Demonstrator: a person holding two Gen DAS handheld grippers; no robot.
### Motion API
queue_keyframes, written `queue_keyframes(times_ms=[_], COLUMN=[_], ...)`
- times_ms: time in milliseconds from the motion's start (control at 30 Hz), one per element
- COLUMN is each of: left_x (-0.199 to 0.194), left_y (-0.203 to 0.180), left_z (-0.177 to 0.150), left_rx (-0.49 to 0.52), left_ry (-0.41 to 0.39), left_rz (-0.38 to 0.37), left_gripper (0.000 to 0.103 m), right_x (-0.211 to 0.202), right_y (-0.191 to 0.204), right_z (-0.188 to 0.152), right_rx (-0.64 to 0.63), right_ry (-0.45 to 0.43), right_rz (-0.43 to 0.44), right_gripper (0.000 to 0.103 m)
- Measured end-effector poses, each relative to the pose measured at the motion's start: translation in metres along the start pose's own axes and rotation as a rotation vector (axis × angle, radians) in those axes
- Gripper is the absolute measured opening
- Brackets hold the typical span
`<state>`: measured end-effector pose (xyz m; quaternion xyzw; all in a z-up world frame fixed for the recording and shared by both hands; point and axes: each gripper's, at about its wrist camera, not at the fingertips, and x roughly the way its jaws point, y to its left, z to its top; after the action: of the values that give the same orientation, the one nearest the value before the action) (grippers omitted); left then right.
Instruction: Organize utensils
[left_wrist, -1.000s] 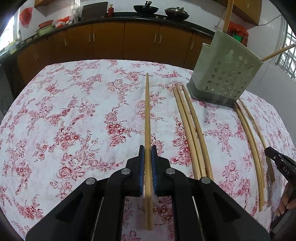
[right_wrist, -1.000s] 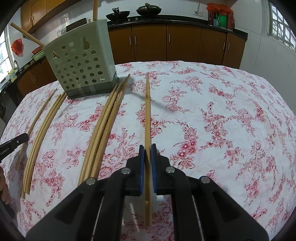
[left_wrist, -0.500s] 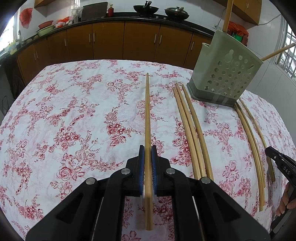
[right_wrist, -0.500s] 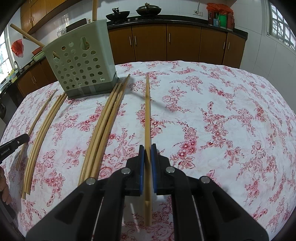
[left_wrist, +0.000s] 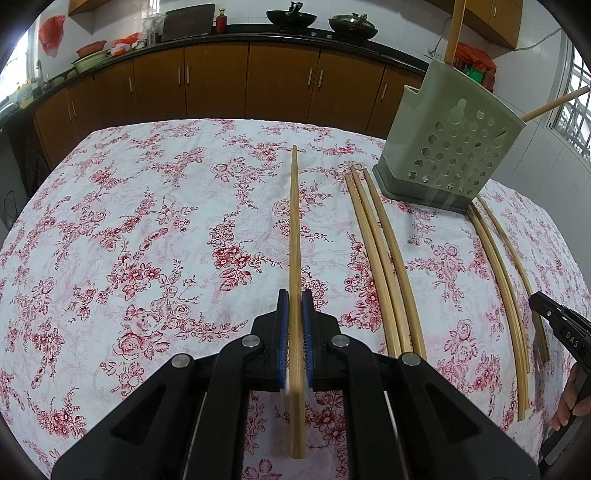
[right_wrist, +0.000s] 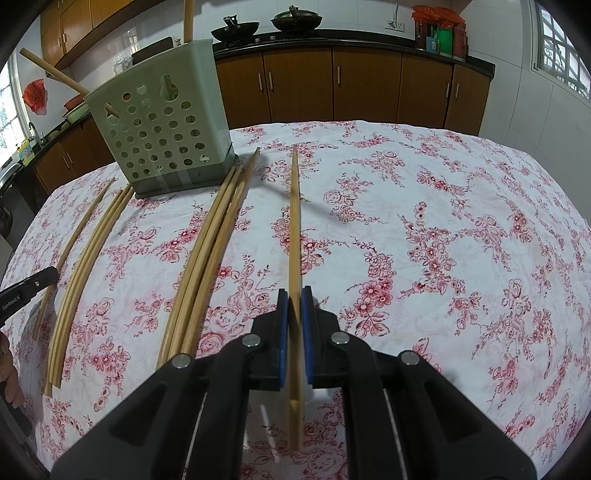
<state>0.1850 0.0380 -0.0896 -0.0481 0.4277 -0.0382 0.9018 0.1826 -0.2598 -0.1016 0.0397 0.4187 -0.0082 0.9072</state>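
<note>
Left gripper (left_wrist: 295, 302) held low over the floral-cloth table (left_wrist: 110, 229), jaws closed on a chopstick (left_wrist: 294, 221); its long axis runs straight ahead toward the far edge, where the cabinets (left_wrist: 221, 81) stand. Right gripper (right_wrist: 294, 301) same pose, clamped on its own chopstick (right_wrist: 293, 221), also pointing at the far edge. Between my grippers: loose chopsticks (left_wrist: 384, 266) lying lengthwise, and the perforated green holder (right_wrist: 162, 129) upright near the far edge.
</note>
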Motion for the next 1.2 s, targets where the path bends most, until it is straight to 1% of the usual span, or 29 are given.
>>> queue_keyframes(times_ms=[733,867,1000,1200], left_x=[0.000,-0.006,-0.013,-0.015], left_y=[0.000,-0.005,-0.004,-0.006], left_z=[0.000,-0.007,-0.016,-0.018], left_rx=[0.001,0.043,0.050,0.064], left_ry=[-0.001,0.003,0.005,0.005], left_rz=[0.001,0.030,0.033,0.047], left_gripper=[0.009,0.009,0.009,0.008], right_x=[0.000,-0.005,-0.010,-0.013], right_y=[-0.001,0.001,-0.005,-0.006], right_z=[0.000,-0.006,-0.012,-0.014], right_rx=[0.007,-0.016,0.004,0.002], right_ry=[-0.001,0.001,0.003,0.005], right_rz=[0.008,-0.002,0.017,0.020], right_gripper=[0.009,0.009,0.009,0.009])
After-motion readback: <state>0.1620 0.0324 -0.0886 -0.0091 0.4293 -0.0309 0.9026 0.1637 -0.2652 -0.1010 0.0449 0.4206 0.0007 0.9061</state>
